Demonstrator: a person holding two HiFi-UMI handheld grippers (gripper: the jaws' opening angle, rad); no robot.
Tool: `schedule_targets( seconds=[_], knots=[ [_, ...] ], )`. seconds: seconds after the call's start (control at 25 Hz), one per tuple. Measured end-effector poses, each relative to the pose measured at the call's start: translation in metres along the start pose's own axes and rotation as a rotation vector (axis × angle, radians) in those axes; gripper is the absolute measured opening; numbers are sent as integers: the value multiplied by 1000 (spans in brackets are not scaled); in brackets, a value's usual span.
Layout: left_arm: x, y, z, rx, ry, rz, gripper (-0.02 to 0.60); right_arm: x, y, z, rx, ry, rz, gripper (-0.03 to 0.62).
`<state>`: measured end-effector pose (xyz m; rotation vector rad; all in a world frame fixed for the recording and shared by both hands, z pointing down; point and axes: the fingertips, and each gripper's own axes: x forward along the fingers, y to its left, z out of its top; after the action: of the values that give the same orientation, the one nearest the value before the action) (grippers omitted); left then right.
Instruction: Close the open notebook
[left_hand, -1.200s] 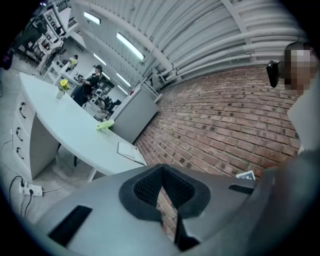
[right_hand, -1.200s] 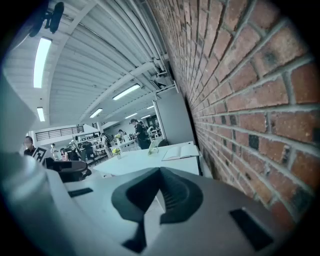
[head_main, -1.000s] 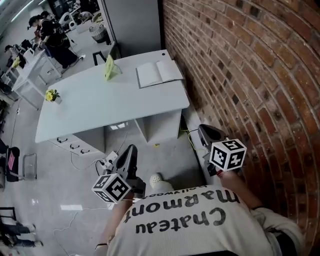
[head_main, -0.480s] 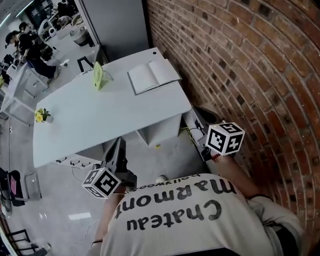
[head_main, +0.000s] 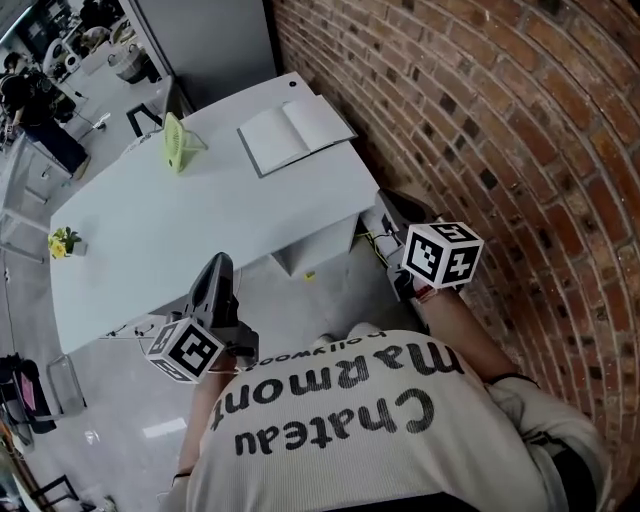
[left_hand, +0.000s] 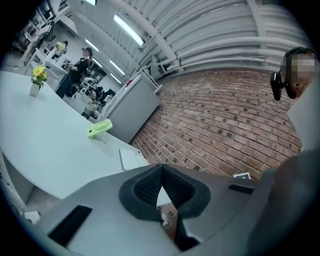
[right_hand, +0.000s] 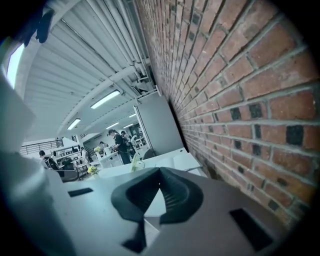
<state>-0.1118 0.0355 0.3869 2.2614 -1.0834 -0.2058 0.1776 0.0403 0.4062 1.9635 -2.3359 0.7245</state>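
The open notebook (head_main: 293, 133) is lying flat at the far end of the pale tabletop (head_main: 200, 220), in the upper middle of the head view. Its two pages are spread, and it is sitting close to the brick wall (head_main: 500, 120). A person is holding a hand-held gripper in each hand, lower in the frame and well apart from the notebook. The left hand-held gripper (head_main: 217, 265) is hovering at the lower left, by the near edge of the tabletop, with its jaws pressed together and nothing between them. The right hand-held gripper (head_main: 388, 203) is sitting at centre right beside the wall, and its jaws are likewise closed and empty. A light-green object (head_main: 175, 143) is standing to the left of the notebook. Yellow flowers (head_main: 63, 242) are sitting near the tabletop's left edge.
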Motion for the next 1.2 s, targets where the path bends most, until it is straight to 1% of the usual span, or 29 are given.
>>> schedule_targets(
  seconds=[0.12,0.28,0.48,0.64,0.8,1.04,1.2],
  knots=[
    [2,11,-5,-11,21,11,2,7,-3,-15,11,31,-18,3],
    [5,23,-15,-44,45,29,2,19,-9,-34,14,91,-32,3],
    [14,42,-9,-65,36,63,2,47,-15,-37,24,130,-32,3],
    [28,54,8,-60,-18,97,2,81,-26,-25,21,136,-20,3],
    [47,67,28,-66,-58,133,2,122,-25,-7,21,143,26,3],
    [90,75,56,-56,-106,142,2,181,-24,31,-27,139,107,3],
    [116,76,68,-58,-134,154,2,210,-34,55,-50,132,138,3]
  ],
)
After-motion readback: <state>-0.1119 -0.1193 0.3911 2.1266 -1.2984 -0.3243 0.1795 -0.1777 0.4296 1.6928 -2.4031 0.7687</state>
